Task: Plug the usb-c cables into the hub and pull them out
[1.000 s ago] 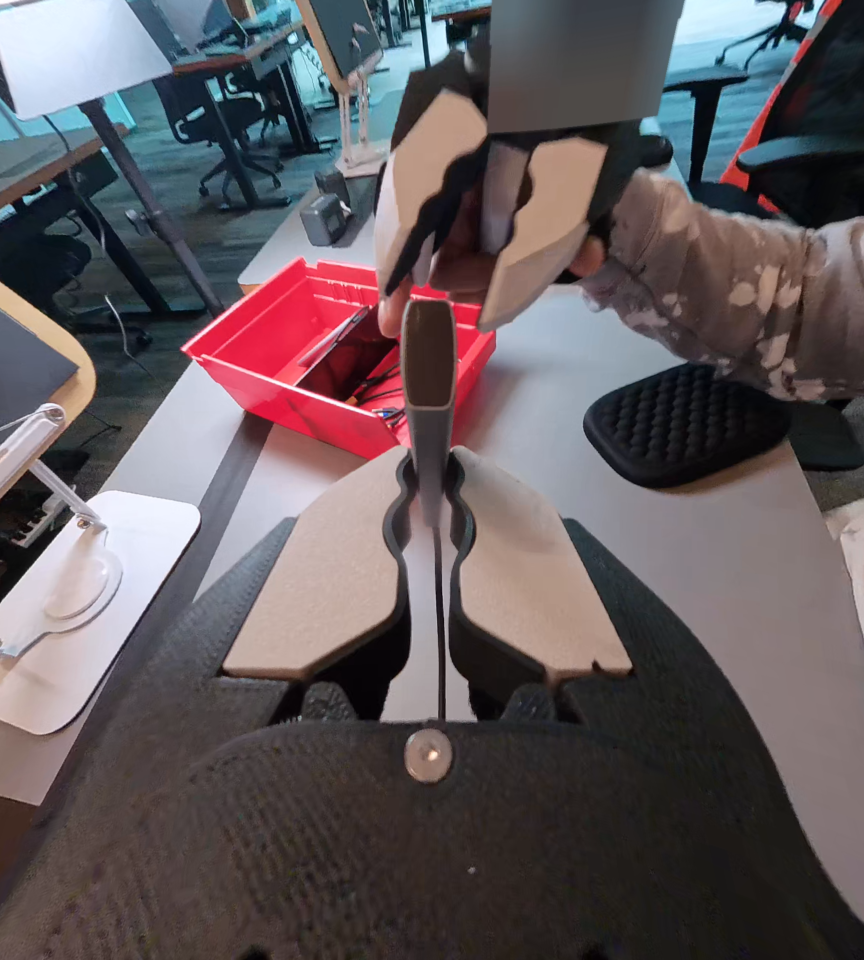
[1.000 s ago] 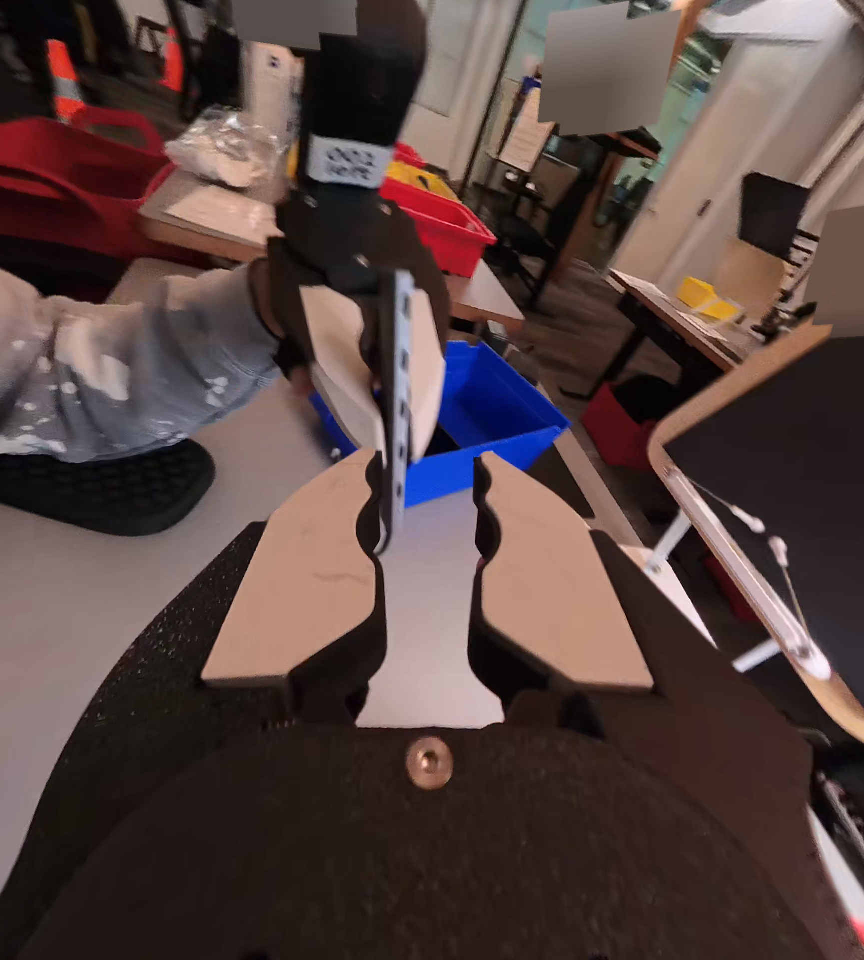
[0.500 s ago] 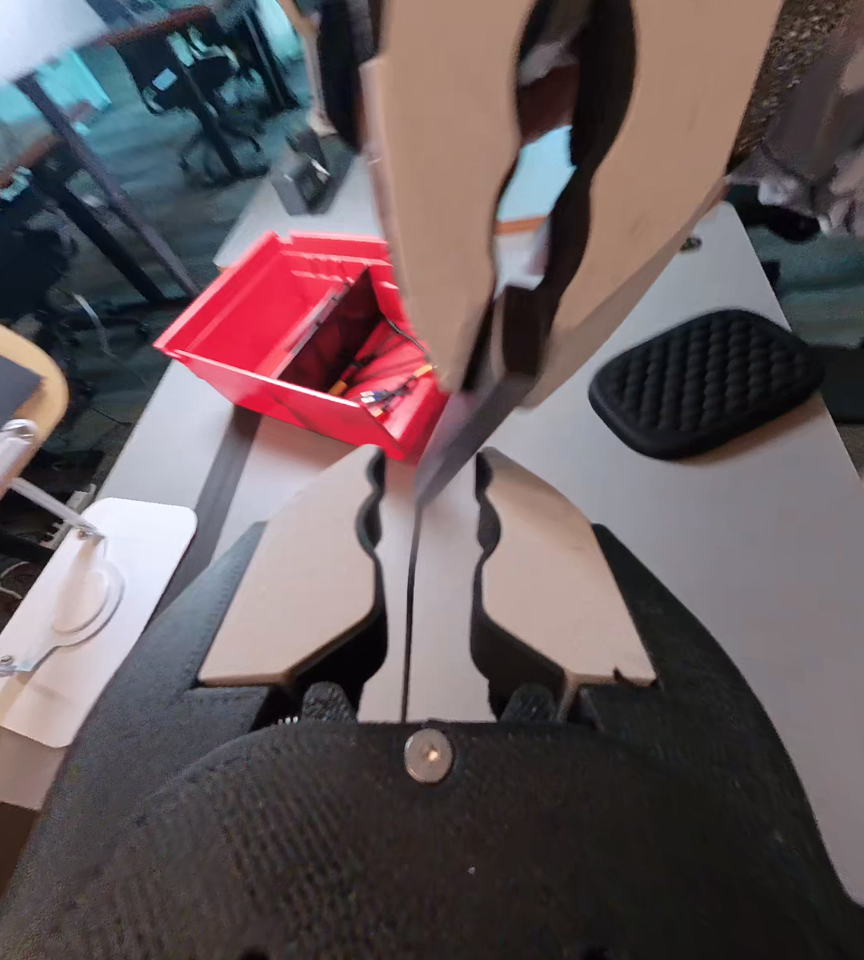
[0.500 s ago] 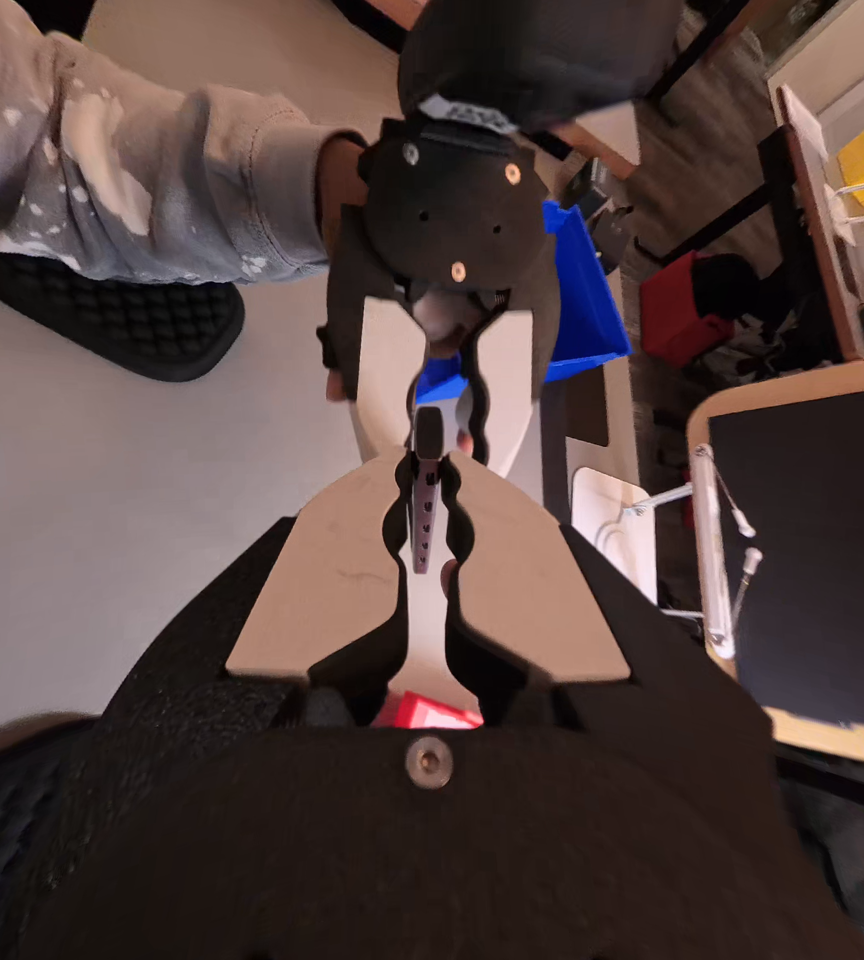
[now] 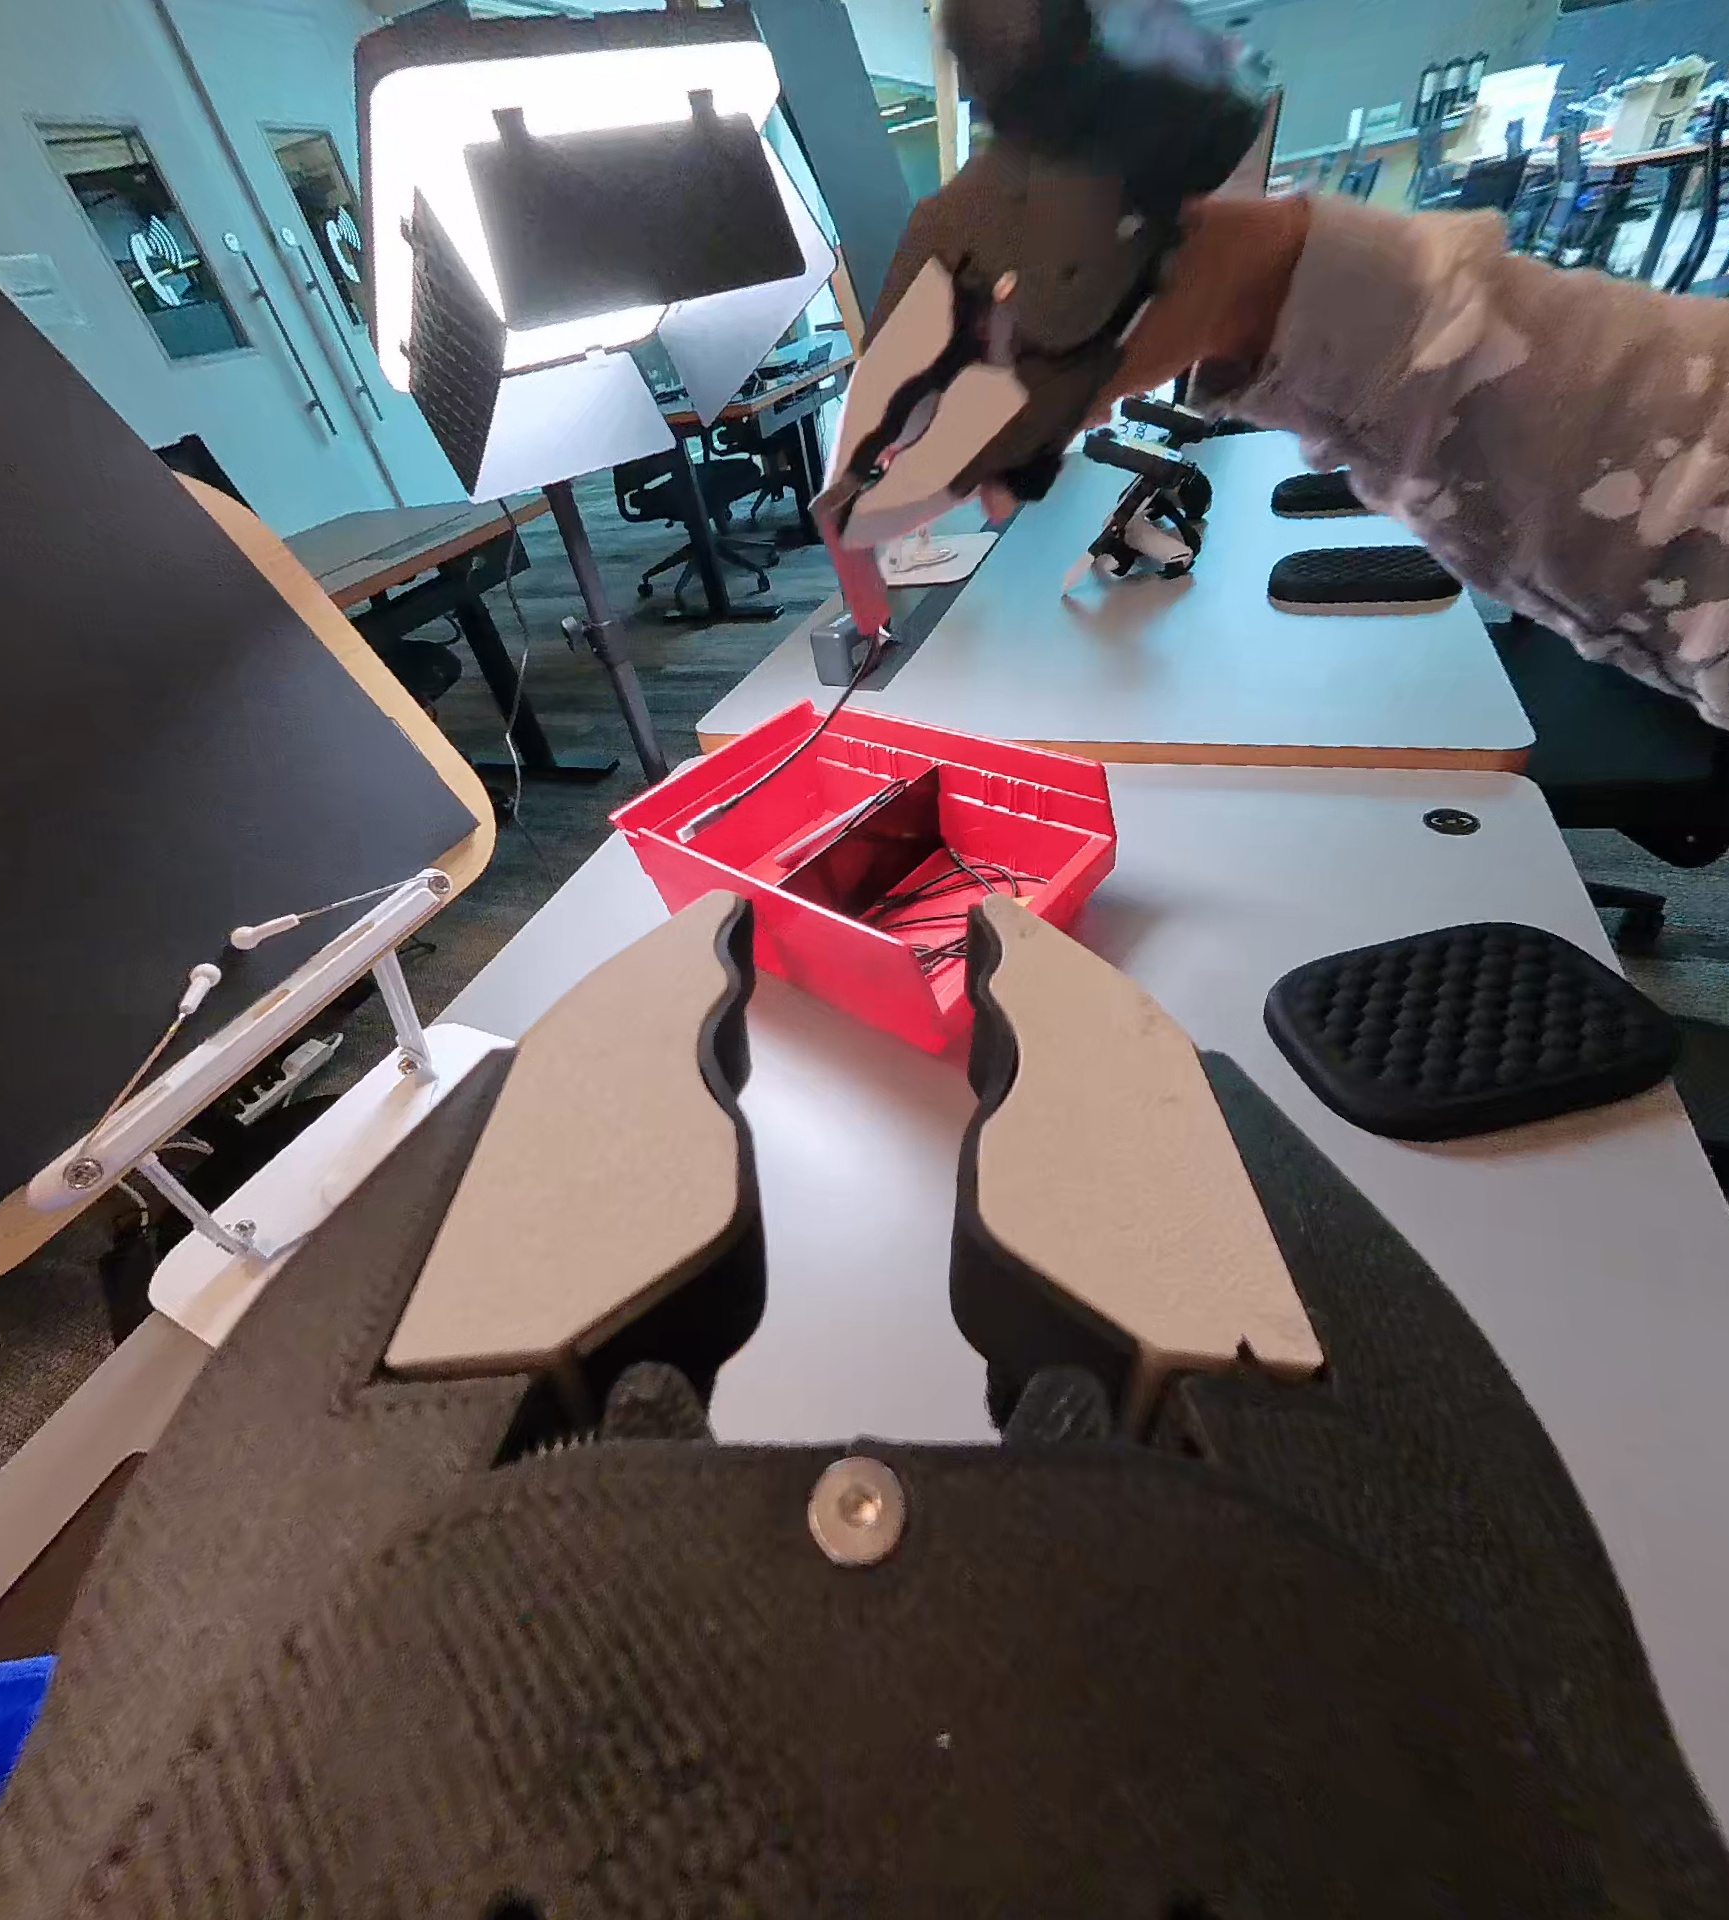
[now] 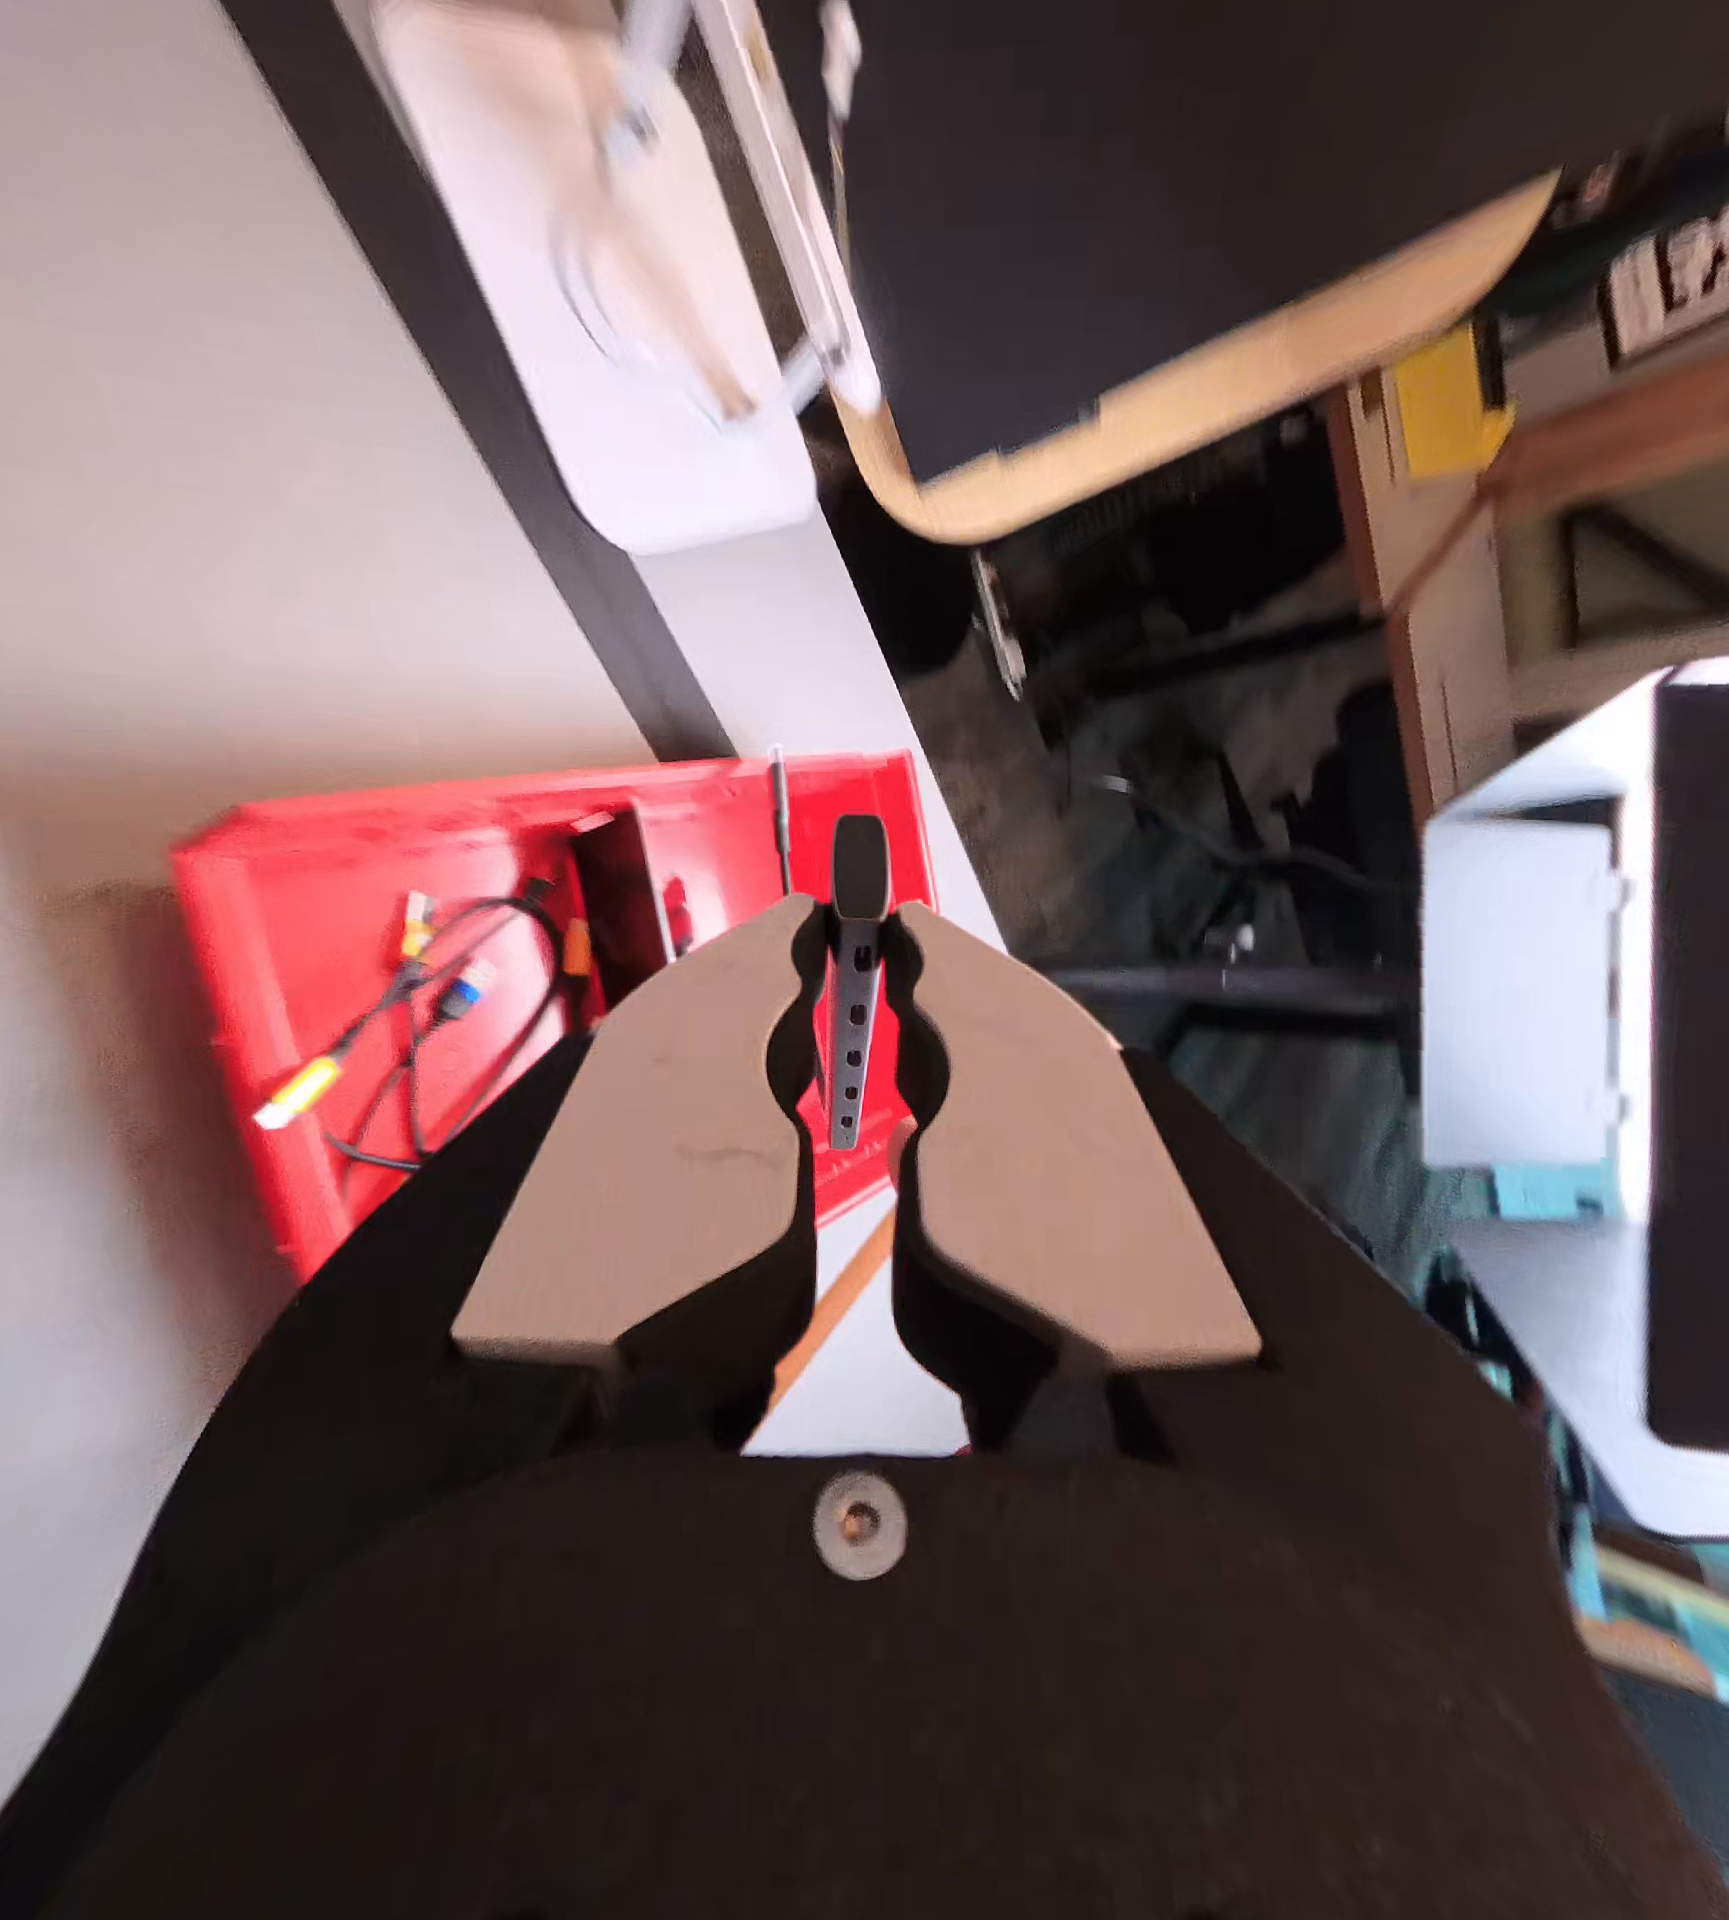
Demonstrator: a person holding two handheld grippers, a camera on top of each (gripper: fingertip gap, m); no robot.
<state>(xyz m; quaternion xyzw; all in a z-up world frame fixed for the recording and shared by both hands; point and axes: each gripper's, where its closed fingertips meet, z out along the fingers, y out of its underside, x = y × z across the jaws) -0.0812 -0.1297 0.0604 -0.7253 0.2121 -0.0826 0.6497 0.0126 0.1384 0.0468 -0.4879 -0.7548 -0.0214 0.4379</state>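
My left gripper is open with nothing between its pads, low over the grey table in front of the red bin. My right gripper is shut on the slim grey hub, gripping it near its dark end. In the left wrist view the right gripper holds the hub high above the bin's far left corner. The hub's own black cable hangs down, with its plug end at the bin's rim. Several usb-c cables with coloured ends lie in the bin.
A black wrist pad lies on the table to the right. A black board on a white stand stands at the left edge. A lit light panel and a second desk stand behind the bin. Some 30 cm of space lies between my two pairs of fingers.
The hub passed from my left gripper to my right. The left pads opened and drew back; the right pads closed on the hub and carried it over the red bin.
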